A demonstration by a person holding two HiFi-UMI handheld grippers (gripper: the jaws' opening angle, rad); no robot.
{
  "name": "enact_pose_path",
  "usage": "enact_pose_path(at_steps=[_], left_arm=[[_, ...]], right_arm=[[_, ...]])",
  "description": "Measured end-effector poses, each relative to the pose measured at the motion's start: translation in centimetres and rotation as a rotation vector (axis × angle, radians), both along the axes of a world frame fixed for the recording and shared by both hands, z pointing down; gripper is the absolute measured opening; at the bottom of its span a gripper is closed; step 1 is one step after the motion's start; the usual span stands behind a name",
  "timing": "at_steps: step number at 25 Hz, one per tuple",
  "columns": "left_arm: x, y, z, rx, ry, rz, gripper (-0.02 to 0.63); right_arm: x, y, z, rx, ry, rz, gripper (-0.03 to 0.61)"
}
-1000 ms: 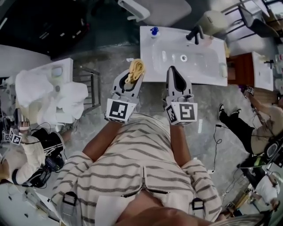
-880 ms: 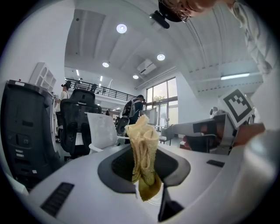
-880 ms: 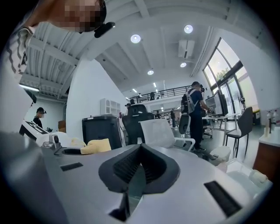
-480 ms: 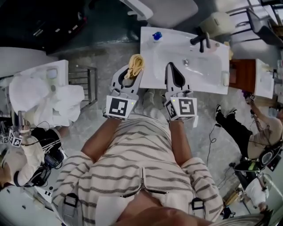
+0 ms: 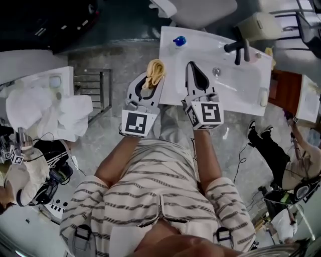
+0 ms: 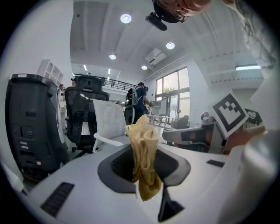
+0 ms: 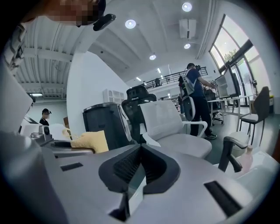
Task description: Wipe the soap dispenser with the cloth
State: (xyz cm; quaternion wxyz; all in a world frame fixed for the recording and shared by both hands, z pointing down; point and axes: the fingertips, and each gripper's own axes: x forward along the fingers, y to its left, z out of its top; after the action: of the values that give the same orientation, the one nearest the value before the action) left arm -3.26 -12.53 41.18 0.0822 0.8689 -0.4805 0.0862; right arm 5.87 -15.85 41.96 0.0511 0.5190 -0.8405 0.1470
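Observation:
The soap dispenser (image 5: pixel 179 41), a small bottle with a blue top, stands at the far left corner of the white sink counter (image 5: pixel 175 90). My left gripper (image 5: pixel 149 76) is shut on a crumpled yellow cloth (image 5: pixel 155 69), just left of the counter's near left corner. In the left gripper view the cloth (image 6: pixel 145 157) sticks up and hangs down between the closed jaws. My right gripper (image 5: pixel 192 65) is shut with nothing in it, its tip over the counter's front part. The right gripper view shows its jaws (image 7: pixel 139 151) pressed together and the cloth (image 7: pixel 91 141) off to the left.
A black faucet (image 5: pixel 239 48) and the basin's drain (image 5: pixel 216 72) lie right of the grippers. A white office chair (image 5: pixel 198 10) stands beyond the sink. To the left are a metal rack (image 5: pixel 95 90) and another basin piled with white cloths (image 5: pixel 50 110). People stand left and right.
Both grippers have gone forward toward the sink, and the right one's tip now reaches over the counter. The cloth stays in the left gripper.

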Motion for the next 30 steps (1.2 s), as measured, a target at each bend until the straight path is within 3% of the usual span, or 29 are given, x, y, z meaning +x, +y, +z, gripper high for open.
enact_pose_path(at_steps=[6,10,30], left_arm=[[0.9,-1.0,2.4,-0.031,-0.018,-0.008,0.098],[0.9,-1.1,3.6,-0.045,-0.018,-0.022,0.098],[0.6,-0.1,7.5,-0.097,-0.022,-0.043,0.098]], right_arm=[[0.2,-2.1,2.7,-0.022,-0.009,-0.025,0.000],[-0.4,-2.9,4.5,-0.054,-0.015,-0.055,0.067],[-2.9,-8.5,12.3,-0.075,0.171,-0.113,0.217]])
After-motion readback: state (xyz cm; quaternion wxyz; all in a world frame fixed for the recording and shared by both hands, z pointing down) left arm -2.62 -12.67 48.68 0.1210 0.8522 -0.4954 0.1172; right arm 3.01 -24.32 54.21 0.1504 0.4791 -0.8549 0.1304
